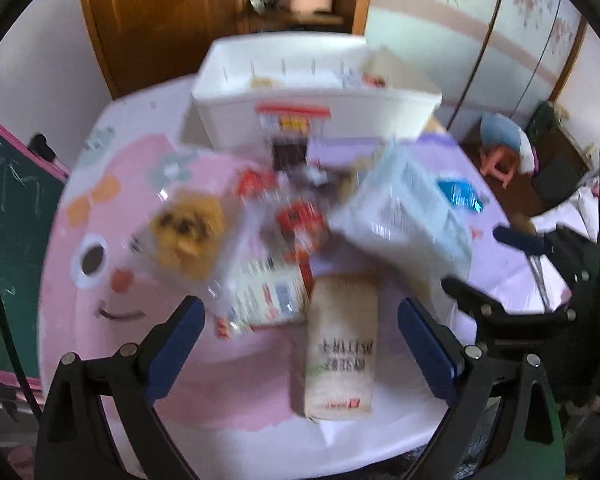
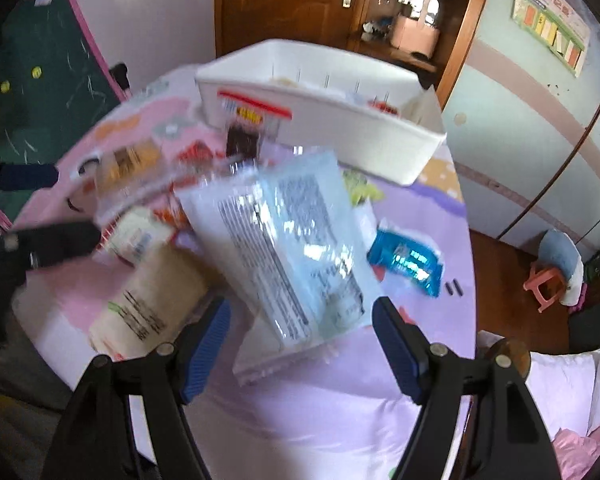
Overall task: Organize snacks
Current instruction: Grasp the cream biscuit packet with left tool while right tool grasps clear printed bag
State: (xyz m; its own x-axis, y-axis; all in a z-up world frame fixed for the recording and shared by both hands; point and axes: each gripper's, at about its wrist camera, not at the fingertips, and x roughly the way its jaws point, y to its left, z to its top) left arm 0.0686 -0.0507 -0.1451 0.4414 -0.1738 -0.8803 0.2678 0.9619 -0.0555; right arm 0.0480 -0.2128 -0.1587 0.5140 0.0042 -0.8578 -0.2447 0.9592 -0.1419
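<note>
A pile of snack packs lies on a round pink and lilac table (image 1: 100, 344). A white bin (image 1: 312, 92) stands at the far side and holds a few snacks; it also shows in the right wrist view (image 2: 340, 136). My left gripper (image 1: 300, 344) is open and empty, with a beige pack (image 1: 340, 344) between its fingers. My right gripper (image 2: 300, 340) is open, with a large pale-blue pack (image 2: 292, 240) lying just ahead of it. That pack also shows in the left wrist view (image 1: 404, 216). The frames are blurred.
A clear bag of yellow snacks (image 1: 188, 232), red packs (image 1: 300, 220) and a small blue pack (image 2: 408, 260) lie on the table. A green chalkboard (image 2: 48, 64) stands at the left. A wooden door (image 2: 284, 0) is behind the bin. A pink stool (image 2: 548, 280) stands at the right.
</note>
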